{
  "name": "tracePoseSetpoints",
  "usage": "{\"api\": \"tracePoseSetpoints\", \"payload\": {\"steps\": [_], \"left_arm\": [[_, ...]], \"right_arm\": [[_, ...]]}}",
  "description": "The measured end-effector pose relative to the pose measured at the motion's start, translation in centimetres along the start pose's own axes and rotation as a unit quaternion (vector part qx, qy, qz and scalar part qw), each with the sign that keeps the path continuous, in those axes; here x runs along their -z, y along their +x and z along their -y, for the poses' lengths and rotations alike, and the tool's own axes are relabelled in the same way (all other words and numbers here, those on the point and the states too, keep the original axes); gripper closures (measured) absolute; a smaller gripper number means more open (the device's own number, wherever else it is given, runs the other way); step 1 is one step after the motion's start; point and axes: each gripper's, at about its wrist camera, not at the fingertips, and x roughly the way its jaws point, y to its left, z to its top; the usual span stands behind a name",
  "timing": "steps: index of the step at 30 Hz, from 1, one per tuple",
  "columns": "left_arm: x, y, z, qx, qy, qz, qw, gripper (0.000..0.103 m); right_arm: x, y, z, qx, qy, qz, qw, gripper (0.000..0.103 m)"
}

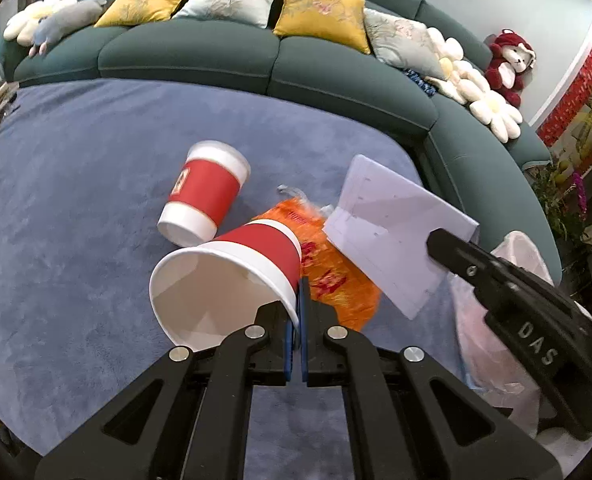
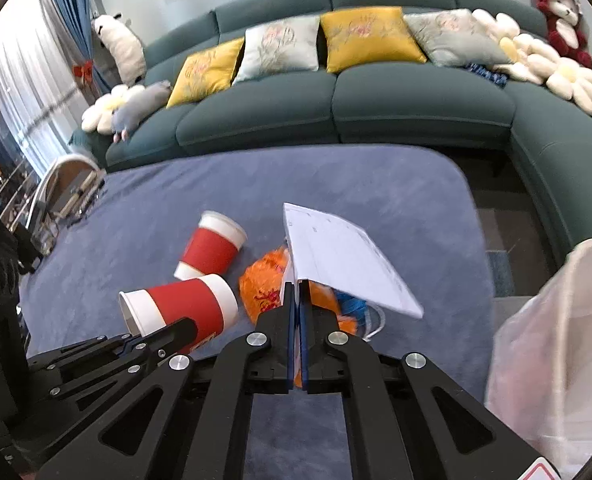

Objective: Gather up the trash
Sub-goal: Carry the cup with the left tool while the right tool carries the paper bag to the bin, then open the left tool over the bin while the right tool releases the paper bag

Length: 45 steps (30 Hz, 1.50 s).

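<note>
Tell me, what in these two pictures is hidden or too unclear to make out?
- Orange wrapper: partly covered by the held cup and paper sheet in both views; its print is unreadable.
- Plastic bag: contents hazy, cut off by the right wrist view's edge.
- Second cup: label blurred in the left wrist view.

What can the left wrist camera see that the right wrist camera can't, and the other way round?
Only the left wrist view looks straight into the open mouth of the held paper cup, pinched at its rim by the left gripper.

Only the right wrist view shows the panda plush, the blue curtain and the blue wrapper under the paper.

Both show the second paper cup lying on the blue carpet, the orange bag, the folded paper clamped by the right gripper, the white trash bag, the green sofa and the red teddy bear.
</note>
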Motion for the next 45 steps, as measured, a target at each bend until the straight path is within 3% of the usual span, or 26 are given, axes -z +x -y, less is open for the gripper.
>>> {"api": "tracePoseSetpoints", "payload": {"steps": [8,21,29,37,38,41,45], "left_arm": [[-0.2,-2.6,5.6,0.020,0.036,0.022,0.9989,0.101],[1.4,-3.5,18.4,0.070,0.121,0.024,0.9899,0.101],[3.6,-1.9,25.8,0.098,0.171,0.004,0.9804,0.101],[4.3,1.1,29.5,0.113,0.173,-0.030,0.9780,0.100],[4.3,1.5,29.5,0.114,0.167,-0.036,0.9787,0.097],[4.1,2.0,29.0,0.103,0.151,-0.034,0.9825,0.064],[4.1,1.9,28.4,0.097,0.147,-0.030,0.9839,0.062]], "right_arm": [[-0.3,-5.9,2.7,0.022,0.012,0.048,0.999,0.101],[2.8,-14.2,13.0,0.079,0.079,0.094,0.989,0.101],[5.1,-16.6,18.9,0.112,0.120,0.102,0.981,0.101],[6.4,-16.7,22.0,0.125,0.138,0.094,0.978,0.097],[6.5,-16.6,22.1,0.127,0.140,0.092,0.978,0.094],[6.9,-16.4,22.3,0.130,0.144,0.093,0.977,0.089],[7.1,-16.5,22.6,0.131,0.150,0.095,0.975,0.081]]}}
